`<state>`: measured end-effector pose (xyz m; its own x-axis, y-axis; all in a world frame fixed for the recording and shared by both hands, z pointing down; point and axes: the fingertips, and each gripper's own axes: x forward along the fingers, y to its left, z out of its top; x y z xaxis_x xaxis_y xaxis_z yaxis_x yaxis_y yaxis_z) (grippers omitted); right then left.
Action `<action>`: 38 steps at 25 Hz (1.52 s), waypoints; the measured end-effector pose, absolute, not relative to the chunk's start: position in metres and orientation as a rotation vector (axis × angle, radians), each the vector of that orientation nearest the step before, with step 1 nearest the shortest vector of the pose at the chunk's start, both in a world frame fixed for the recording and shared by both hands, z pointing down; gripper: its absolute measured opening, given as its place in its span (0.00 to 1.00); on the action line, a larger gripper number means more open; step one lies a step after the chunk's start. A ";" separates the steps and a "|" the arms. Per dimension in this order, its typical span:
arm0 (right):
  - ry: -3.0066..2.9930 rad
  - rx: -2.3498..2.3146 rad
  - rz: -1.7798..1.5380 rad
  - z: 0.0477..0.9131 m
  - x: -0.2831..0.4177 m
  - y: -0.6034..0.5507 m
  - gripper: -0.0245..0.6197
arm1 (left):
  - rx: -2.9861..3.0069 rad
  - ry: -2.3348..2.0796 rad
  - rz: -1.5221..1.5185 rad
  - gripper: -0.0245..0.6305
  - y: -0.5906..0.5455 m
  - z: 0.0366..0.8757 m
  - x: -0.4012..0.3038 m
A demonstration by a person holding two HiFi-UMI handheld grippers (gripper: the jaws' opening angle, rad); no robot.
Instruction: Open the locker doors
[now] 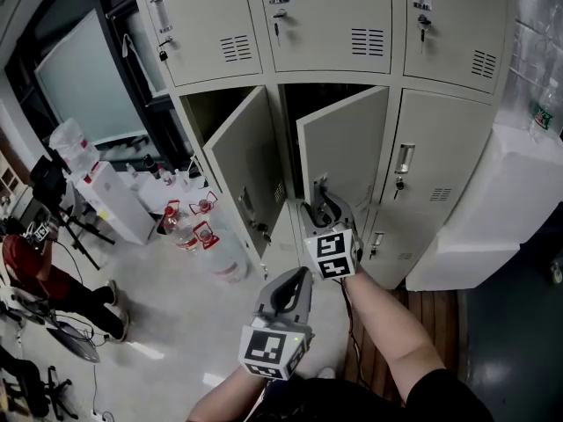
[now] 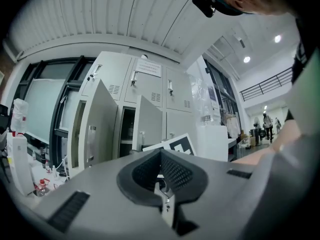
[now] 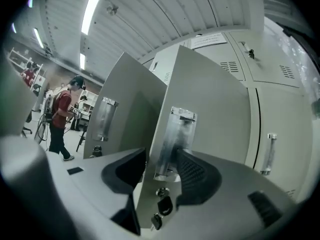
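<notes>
The beige lockers [image 1: 352, 86] have two lower doors standing open: the left door [image 1: 251, 170] and the middle door [image 1: 347, 143]. The lower right door [image 1: 435, 161] and the three upper doors are closed. My right gripper [image 1: 321, 202] is at the middle door's free edge. In the right gripper view its jaws [image 3: 162, 156] stand wide apart astride that edge, beside the clear handle [image 3: 175, 134] and the keys [image 3: 161, 206]. The left jaw is clear of the door. My left gripper [image 1: 286, 297] hangs lower and nearer me, jaws together [image 2: 161, 156] with nothing in them.
Water bottles [image 1: 198, 227] stand on the floor left of the lockers. A white block [image 1: 501, 209] flanks them on the right. A person in red [image 1: 35, 271] and stands are far left. Wooden boards [image 1: 422, 323] lie under my right arm.
</notes>
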<state>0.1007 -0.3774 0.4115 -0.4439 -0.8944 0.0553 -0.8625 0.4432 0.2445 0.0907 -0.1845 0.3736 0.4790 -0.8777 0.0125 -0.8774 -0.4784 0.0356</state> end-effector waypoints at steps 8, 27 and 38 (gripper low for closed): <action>-2.512 1.557 -0.181 0.416 0.107 -0.364 0.26 | 2.695 -1.519 0.031 0.04 -0.176 0.380 0.086; -2.359 1.820 -0.033 0.421 0.174 -0.306 0.23 | 2.810 -1.213 -0.004 0.04 -0.136 0.381 0.087; -2.245 1.928 -0.013 0.422 0.194 -0.286 0.11 | 2.814 -1.123 0.002 0.04 -0.115 0.389 0.079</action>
